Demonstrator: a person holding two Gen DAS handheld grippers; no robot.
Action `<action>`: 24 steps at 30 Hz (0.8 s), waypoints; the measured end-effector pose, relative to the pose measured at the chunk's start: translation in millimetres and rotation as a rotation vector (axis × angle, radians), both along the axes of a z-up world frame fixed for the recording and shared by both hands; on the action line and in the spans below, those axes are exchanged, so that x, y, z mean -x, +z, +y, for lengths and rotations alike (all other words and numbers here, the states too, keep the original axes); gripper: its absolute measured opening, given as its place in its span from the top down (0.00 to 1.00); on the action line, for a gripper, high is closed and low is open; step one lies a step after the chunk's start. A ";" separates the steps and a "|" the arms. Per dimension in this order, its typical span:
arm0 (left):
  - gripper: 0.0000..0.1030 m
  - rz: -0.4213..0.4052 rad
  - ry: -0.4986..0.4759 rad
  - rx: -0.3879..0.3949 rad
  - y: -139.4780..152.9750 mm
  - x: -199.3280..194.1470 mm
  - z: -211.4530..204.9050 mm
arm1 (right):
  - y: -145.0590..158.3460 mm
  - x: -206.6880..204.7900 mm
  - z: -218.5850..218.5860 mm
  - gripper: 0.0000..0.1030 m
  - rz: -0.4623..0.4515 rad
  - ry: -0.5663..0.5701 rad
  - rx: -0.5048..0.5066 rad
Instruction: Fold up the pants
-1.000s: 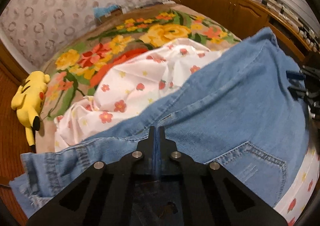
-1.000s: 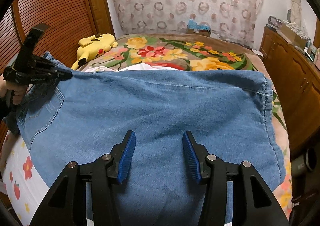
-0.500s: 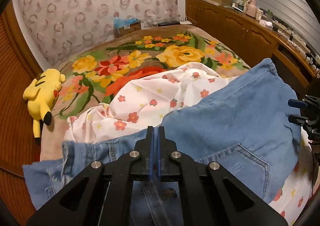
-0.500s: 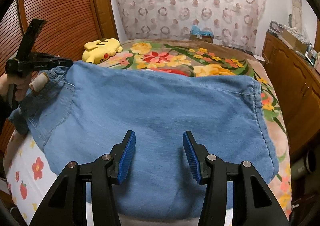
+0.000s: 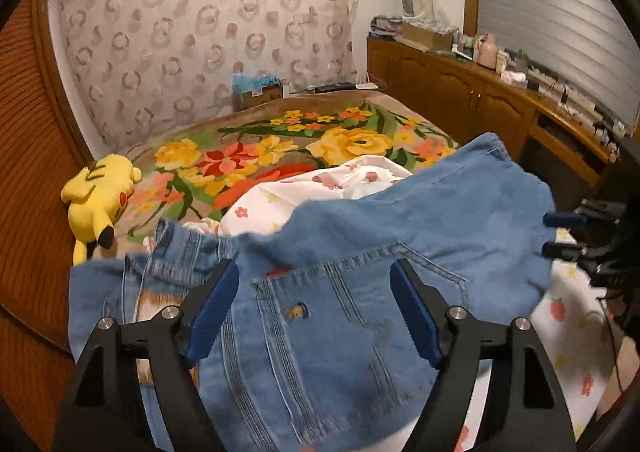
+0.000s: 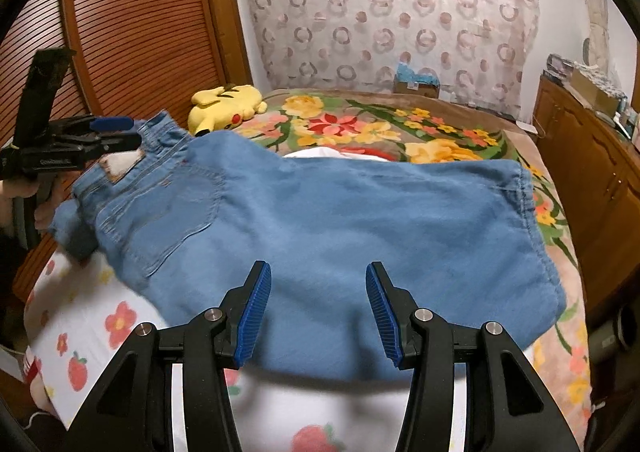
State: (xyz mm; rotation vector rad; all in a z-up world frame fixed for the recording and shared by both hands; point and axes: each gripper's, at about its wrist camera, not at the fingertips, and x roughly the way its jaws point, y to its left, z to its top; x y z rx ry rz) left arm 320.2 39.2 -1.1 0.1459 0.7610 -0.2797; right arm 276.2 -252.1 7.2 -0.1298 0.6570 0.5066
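The blue jeans [image 6: 360, 219] lie folded across the bed, waistband and back pocket [image 5: 340, 332] at the left end. My left gripper [image 5: 314, 308] hangs just over the waistband. Its jaws are opening, and the denim lies under the blue pads [image 5: 212, 308] without being pinched. From the right wrist view the left gripper [image 6: 116, 133] shows at the far left, beside the waistband [image 6: 160, 131], with a hand on its handle. My right gripper [image 6: 319, 312] stands open over the near fold of the jeans, nothing between its fingers; it shows again as the right gripper [image 5: 560, 236] at the right edge.
A yellow plush toy [image 6: 228, 103] lies at the head of the bed on the flowered blanket [image 6: 360, 123]. A white flowered sheet [image 6: 100, 324] lies under the jeans. Wooden cabinets [image 5: 460, 99] run along the right, a slatted wooden door [image 6: 140, 31] along the left.
The left gripper was shut on the jeans' waistband; it has opened, let go and drawn back upward. The waistband has dropped onto the bed. The right gripper has backed off a little, still open.
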 end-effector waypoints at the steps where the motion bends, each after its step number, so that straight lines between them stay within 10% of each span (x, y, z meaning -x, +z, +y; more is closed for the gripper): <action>1: 0.23 0.006 0.000 0.004 -1.0 4.1 1.1 | -1.8 3.9 1.7 0.50 0.002 0.003 0.000; 24: 0.23 0.011 0.241 0.013 -41.9 94.2 98.4 | -25.2 27.8 41.3 0.40 0.012 0.056 0.081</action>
